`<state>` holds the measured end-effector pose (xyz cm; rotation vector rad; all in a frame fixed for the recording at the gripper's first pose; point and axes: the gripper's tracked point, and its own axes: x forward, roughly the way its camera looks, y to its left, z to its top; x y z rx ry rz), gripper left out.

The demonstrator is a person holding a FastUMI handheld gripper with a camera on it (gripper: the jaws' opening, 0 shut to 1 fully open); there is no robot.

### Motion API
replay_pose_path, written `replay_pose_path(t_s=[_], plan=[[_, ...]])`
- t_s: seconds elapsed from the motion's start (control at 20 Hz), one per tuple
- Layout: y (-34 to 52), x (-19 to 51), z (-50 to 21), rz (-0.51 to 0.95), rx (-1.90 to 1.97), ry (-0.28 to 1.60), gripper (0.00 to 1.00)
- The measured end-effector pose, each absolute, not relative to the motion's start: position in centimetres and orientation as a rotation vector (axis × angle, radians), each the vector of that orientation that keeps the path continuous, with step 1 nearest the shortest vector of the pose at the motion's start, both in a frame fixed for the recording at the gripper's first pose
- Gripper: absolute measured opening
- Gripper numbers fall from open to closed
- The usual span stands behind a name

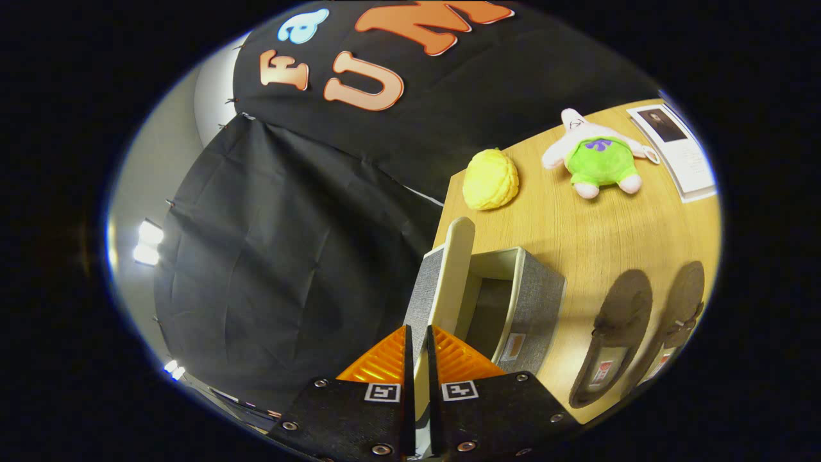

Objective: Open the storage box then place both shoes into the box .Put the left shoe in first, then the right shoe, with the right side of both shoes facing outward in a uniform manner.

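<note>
**Gripper pinching the raised lid of the storage box**

The gripper (pixel 417 346) has its two fingers drawn close together, with the pale edge of the box lid (pixel 453 276) caught in the narrow gap between them; both fingers appear to press on it, though the contact itself is hard to see from this angle. The lid stands lifted, nearly upright, rising away from the fingertips.

Just beyond the fingers sits the storage box (pixel 535 301), grey fabric outside and cream inside, standing open at the near corner of the wooden table (pixel 577 231). A small label shows on its side wall. Nothing can be made out inside the part of the box that shows.

Beside the box, apart from it, two dark shoes (pixel 616 333) lie side by side on the table, parallel and close to each other, the second shoe (pixel 680 308) lying on the side away from the box. Both rest on their soles with their openings facing up.

Farther along the table, near its edge by the black cloth wall (pixel 288 256), lies a yellow plush toy (pixel 490 179). Next to it, well apart, a white plush figure in green (pixel 596 160) lies flat. Beyond that, at the far edge, rests a printed sheet (pixel 680 154).
</note>
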<state>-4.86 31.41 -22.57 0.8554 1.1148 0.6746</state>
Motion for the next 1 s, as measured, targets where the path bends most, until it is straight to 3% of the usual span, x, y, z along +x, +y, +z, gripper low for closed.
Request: replay_pose_path(t_s=[0.2, 0.45, 0.55, 0.6, 0.65, 0.9, 1.0], plan=[[33.7, -3.5, -19.8, 0.732, 0.868, 1.058, 0.09], [31.5, -3.0, -23.4, 0.621, 0.72, 1.056, 0.1], [30.7, -3.6, -25.4, 0.585, 0.719, 1.085, 0.27], [30.1, -3.9, -26.4, 0.572, 0.714, 1.1, 0.4], [29.8, -4.3, -27.5, 0.557, 0.713, 1.124, 0.43], [28.5, -5.7, -32.0, 0.503, 0.717, 1.209, 0.8], [28.6, -6.2, -33.3, 0.498, 0.74, 1.245, 0.88]])
